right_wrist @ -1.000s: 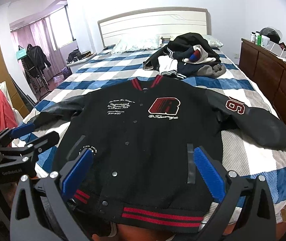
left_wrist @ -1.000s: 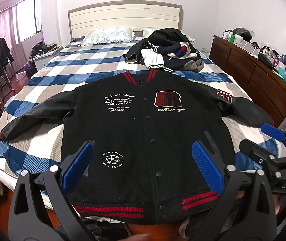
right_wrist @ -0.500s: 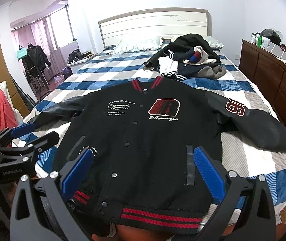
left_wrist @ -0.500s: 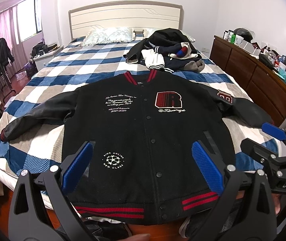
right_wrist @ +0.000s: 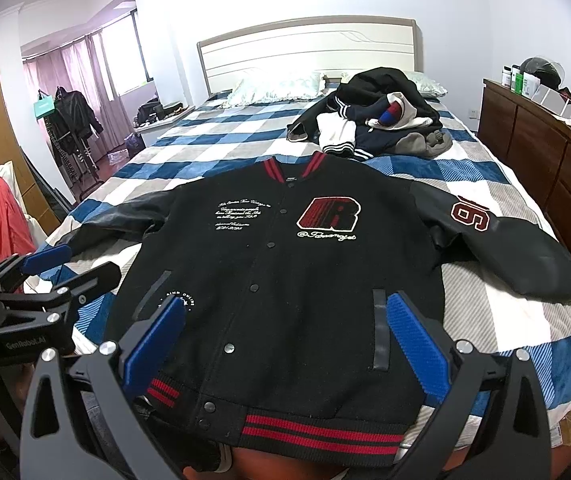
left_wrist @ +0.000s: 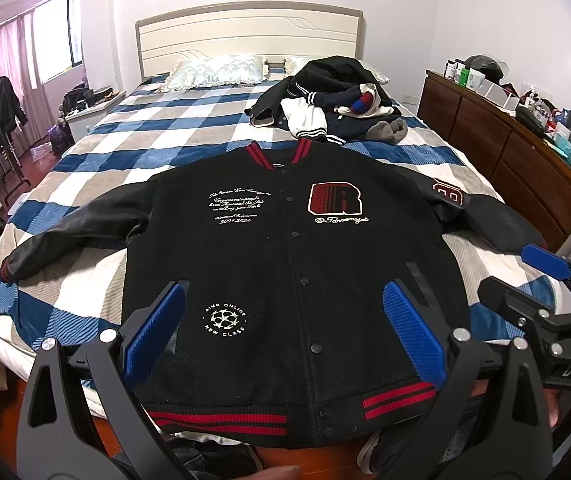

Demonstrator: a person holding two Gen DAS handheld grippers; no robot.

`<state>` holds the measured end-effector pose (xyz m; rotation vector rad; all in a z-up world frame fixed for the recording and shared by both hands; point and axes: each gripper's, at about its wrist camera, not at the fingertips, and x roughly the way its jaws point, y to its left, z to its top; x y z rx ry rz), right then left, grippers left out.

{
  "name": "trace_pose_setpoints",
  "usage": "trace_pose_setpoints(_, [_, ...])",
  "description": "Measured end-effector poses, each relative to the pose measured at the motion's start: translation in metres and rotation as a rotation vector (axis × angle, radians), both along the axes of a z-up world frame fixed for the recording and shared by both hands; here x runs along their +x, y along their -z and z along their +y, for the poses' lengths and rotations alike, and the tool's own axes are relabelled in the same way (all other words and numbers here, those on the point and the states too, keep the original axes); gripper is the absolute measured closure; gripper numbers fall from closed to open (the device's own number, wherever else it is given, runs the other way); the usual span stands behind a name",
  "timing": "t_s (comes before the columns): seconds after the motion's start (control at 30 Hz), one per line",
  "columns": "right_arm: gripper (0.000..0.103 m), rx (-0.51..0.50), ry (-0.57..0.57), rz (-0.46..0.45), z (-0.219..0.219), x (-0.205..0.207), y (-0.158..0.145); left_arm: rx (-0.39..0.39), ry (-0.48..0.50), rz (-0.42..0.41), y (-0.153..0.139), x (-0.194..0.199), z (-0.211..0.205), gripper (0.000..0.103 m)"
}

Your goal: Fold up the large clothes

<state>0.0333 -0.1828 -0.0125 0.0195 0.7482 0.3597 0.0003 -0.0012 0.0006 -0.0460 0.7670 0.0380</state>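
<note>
The jacket [left_wrist: 293,280] is lying flat and buttoned, front up, at the foot edge of the bed [left_wrist: 205,128], sleeves spread toward both sides, hem overhanging. No fold is showing yet, so probably everything is left. The left gripper [left_wrist: 283,334] and right gripper [right_wrist: 285,334] are hovering with jaws apart, gripping nothing

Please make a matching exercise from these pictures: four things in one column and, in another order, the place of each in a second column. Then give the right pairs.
Things:
1. black varsity jacket
2. pile of clothes
3. pillow
4. wooden dresser

Places:
A. against the headboard, at the far end of the bed
B. beside the bed, along the wall
C. spread flat and face up on the near part of the bed
D. heaped on the bed beyond the jacket's collar

Pairs: 1-C, 2-D, 3-A, 4-B
</note>
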Motion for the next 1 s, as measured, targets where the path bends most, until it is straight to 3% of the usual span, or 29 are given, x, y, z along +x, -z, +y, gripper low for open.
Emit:
trace_pose_setpoints(0.63, [0.004, 0.046, -0.011, 0.041, -0.008, 0.005, 0.018, -0.001, 0.015, 0.000, 0.002, 0.001, -0.007, 0.006])
trace_pose_setpoints(0.87, [0.004, 0.116, 0.006, 0.068, -0.045, 0.022, 0.038, -0.001, 0.057, 0.024, 0.017, 0.011, -0.026, 0.006])
trace_pose_setpoints(1.0, [0.004, 0.189, 0.097, 0.087, -0.097, 0.037, 0.055, -0.008, 0.088, 0.041, 0.033, 0.020, -0.040, 0.006])
